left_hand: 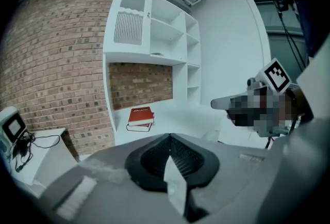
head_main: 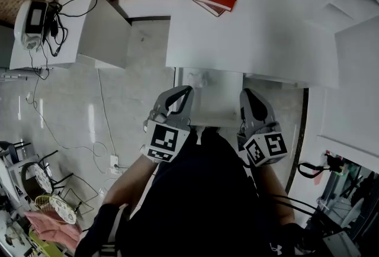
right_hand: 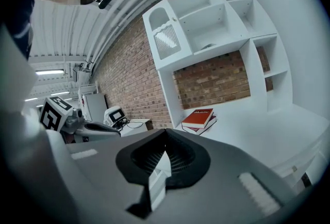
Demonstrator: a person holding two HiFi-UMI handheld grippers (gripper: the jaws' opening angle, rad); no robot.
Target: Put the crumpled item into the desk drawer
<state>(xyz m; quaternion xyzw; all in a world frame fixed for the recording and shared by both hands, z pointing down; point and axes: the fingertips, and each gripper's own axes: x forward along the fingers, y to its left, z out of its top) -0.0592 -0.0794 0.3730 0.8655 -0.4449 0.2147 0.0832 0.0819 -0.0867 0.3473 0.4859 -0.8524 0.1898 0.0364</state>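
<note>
Holding left gripper (head_main: 187, 91) and right gripper (head_main: 244, 93), both pressed together on nothing, over the open desk drawer (head_main: 222, 105), crumpled item (head_main: 203, 79) apparently lying inside just ahead, probably needing the drawer pushed closed next.

Both grabbers are the same build. The left gripper (head_main: 187, 92) and right gripper (head_main: 244, 93) have smooth grey plastic shells that taper to a rounded tip. They're lined inside with black ribbed pads (left_hand: 154, 158).

Each carries a white block at the back, the left cube (head_main: 164, 141) and the right cube (head_main: 266, 148), printed with black square markers (QR-ish patterns, different on each face).

Up close, each grey jaw face has a pale textured strip (right_hand: 260, 194) set into it.

The person's in a dark navy top (head_main: 201, 190) with long dark sleeves (head_main: 103, 217). There's a small white logo (head_main: 273, 248) down near the bottom edge.
</note>
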